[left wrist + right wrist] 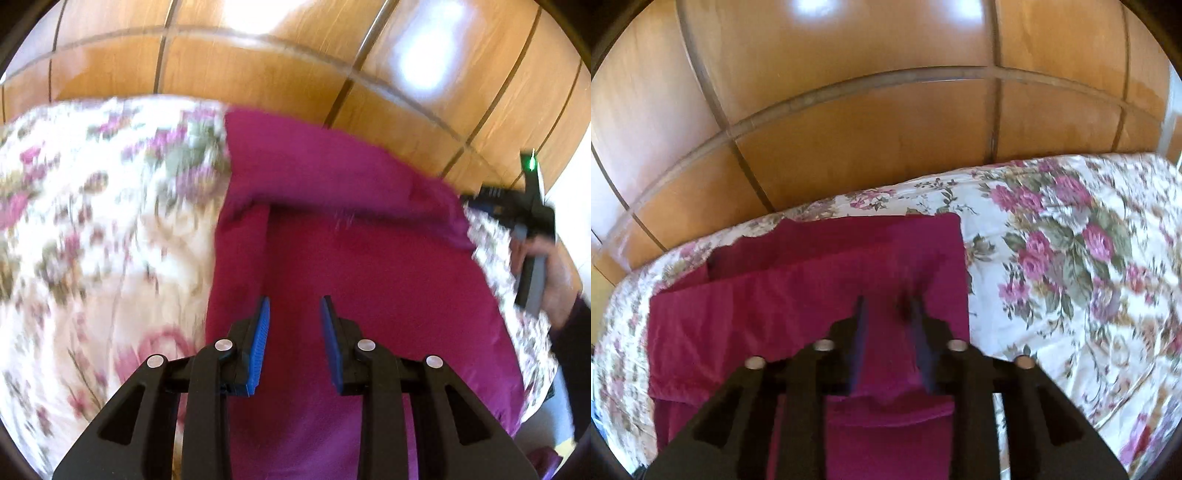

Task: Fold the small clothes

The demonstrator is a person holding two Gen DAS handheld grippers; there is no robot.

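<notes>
A magenta garment point(369, 258) lies on a floral bedspread point(92, 221), with a sleeve or side flap folded over its body. My left gripper point(295, 302) hovers over the garment's near part, its blue pads apart and nothing pinched between them. At the garment's far right corner a hand point(557, 280) holds my right gripper point(480, 199). In the right wrist view the same garment point(798, 280) shows layered folds. My right gripper point(886, 306) is blurred above it, fingers apart, and only the cloth below shows through the gap.
Wooden wardrobe panels point(258, 66) rise just behind the bed's far edge and fill the top of the right wrist view point(849, 129). The floral bedspread point(1071, 258) stretches wide to the right of the garment. Both views are motion-blurred.
</notes>
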